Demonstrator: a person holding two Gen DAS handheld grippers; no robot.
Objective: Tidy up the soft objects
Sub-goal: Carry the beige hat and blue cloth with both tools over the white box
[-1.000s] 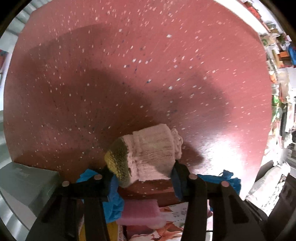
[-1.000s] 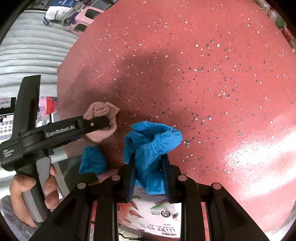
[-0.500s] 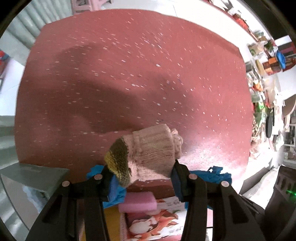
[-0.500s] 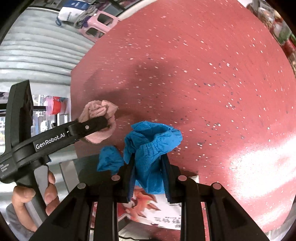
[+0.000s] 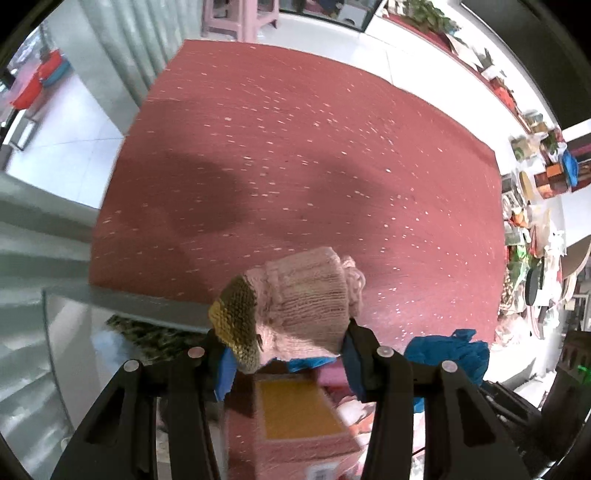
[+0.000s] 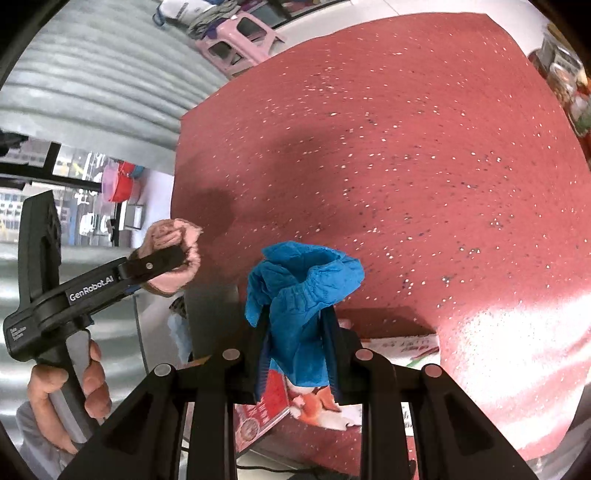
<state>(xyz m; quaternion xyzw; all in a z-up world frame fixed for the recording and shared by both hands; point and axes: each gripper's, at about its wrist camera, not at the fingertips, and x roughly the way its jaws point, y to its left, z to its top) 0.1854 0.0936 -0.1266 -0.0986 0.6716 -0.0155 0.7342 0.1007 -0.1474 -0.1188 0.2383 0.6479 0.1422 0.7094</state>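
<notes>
Both hand-held grippers carried soft items above the red bench

The left hand-held gripper (image 5: 286,343) clamped a pink knitted sock (image 5: 306,295) over the bench's (image 5: 295,147) near edge; the right hand-held gripper (image 6: 295,354) pinched a blue shoe cover (image 6: 299,288), raised above a printed box (image 6: 280,402)

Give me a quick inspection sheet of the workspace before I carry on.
Surface: red speckled mat, bare across its middle.
Job's things: pink knitted sock roll and blue shoe cover, both held above the mat.
Clutter: printed boxes and a clear bin below the grippers.
Grippers: left gripper shut on the sock roll; right gripper shut on the shoe cover.
Cables: nothing seen.
Surroundings: pink stool, corrugated shutter, crowded shelves.
</notes>
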